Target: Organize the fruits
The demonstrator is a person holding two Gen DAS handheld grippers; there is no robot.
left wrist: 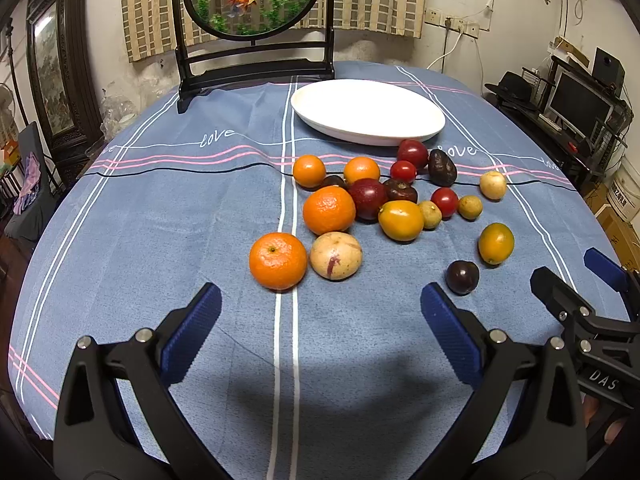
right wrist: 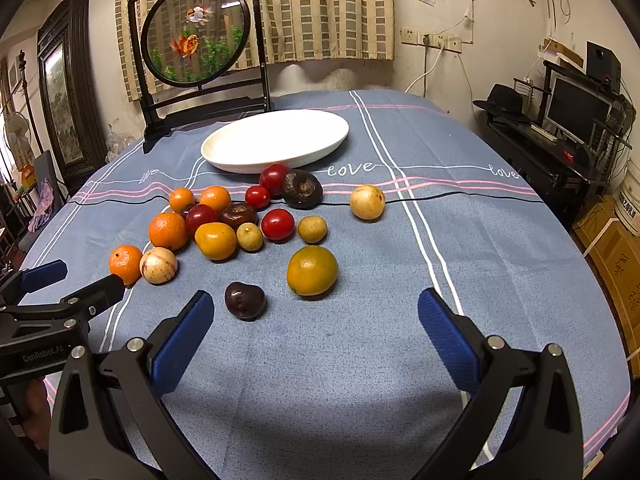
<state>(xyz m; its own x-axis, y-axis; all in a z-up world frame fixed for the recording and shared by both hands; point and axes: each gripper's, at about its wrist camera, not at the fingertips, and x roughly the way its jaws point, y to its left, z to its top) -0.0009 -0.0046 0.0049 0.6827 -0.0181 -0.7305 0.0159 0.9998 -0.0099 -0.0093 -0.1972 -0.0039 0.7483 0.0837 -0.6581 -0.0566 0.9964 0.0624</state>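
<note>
Several loose fruits lie on the blue tablecloth in front of an empty white plate (left wrist: 368,110), which also shows in the right wrist view (right wrist: 276,138). Nearest my left gripper (left wrist: 320,320) are an orange (left wrist: 278,260) and a pale speckled fruit (left wrist: 336,255). My left gripper is open and empty, a little short of them. My right gripper (right wrist: 316,320) is open and empty, just short of a dark plum (right wrist: 245,300) and a yellow-green citrus (right wrist: 312,270). Each gripper shows at the edge of the other's view: the right gripper (left wrist: 576,276), the left gripper (right wrist: 76,280).
A round fish-painting screen on a black stand (left wrist: 254,12) stands at the table's far edge behind the plate. The table edge drops off to the right, where a dark desk with a monitor (left wrist: 576,108) stands. Cardboard boxes (right wrist: 616,248) sit at the right.
</note>
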